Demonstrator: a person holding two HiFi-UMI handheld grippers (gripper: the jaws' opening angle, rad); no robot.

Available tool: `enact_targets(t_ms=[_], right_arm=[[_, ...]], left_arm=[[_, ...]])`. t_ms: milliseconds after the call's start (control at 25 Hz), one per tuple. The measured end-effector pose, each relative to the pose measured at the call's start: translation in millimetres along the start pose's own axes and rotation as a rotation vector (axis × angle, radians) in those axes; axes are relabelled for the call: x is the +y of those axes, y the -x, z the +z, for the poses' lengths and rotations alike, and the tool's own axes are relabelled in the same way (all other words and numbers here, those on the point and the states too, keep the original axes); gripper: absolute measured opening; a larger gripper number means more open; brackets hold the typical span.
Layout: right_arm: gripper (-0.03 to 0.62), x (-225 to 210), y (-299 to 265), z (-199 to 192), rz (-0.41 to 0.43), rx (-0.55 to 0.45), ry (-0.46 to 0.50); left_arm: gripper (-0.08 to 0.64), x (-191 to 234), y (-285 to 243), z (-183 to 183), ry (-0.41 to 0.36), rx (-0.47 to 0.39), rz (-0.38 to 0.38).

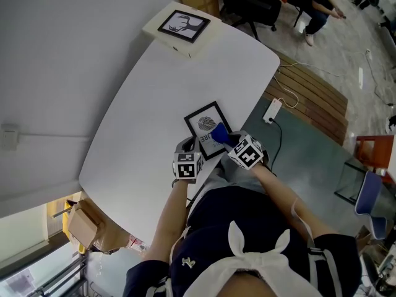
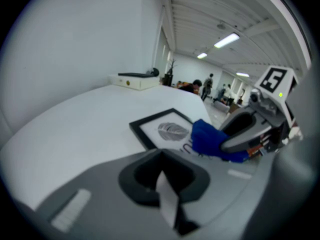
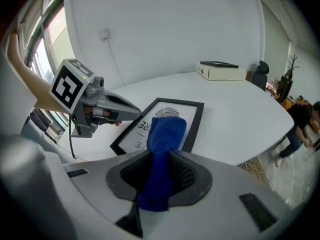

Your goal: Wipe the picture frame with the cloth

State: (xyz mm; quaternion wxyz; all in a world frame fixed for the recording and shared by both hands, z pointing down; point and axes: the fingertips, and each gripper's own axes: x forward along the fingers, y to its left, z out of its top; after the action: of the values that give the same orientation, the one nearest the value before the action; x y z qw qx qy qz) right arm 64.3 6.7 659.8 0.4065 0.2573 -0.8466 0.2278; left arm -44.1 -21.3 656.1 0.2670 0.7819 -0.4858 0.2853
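Note:
A black picture frame [image 1: 201, 117] with a fingerprint print lies flat near the white table's [image 1: 154, 91] front edge. My right gripper [image 1: 228, 140] is shut on a blue cloth [image 3: 165, 131], whose free end rests on the frame's [image 3: 192, 121] glass, over the lower right part of the print. My left gripper [image 1: 189, 146] is shut with nothing in it. Its tips [image 3: 135, 115] sit at the frame's near left edge. In the left gripper view the frame [image 2: 145, 129] lies just ahead, with the cloth [image 2: 207, 136] and right gripper [image 2: 225, 143] to its right.
A white box [image 1: 182, 26] carrying a second framed picture stands at the table's far end. A power strip [image 1: 272, 110] and cable lie on the floor to the right. An office chair [image 1: 250, 8] and seated people are beyond the table.

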Motion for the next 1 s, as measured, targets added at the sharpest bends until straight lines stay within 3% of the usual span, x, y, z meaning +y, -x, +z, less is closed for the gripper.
enact_targets(t_ms=[240, 1000], right_arm=[[0.092, -1.7, 0.9, 0.2, -0.003, -0.051, -0.054], [0.092, -1.8, -0.1, 1.0, 0.001, -0.062, -0.052]], left_arm=[[0.005, -0.4, -0.7, -0.1, 0.003, -0.005, 0.001], [0.005, 0.6, -1.2, -0.3, 0.004, -0.016, 0.012]])
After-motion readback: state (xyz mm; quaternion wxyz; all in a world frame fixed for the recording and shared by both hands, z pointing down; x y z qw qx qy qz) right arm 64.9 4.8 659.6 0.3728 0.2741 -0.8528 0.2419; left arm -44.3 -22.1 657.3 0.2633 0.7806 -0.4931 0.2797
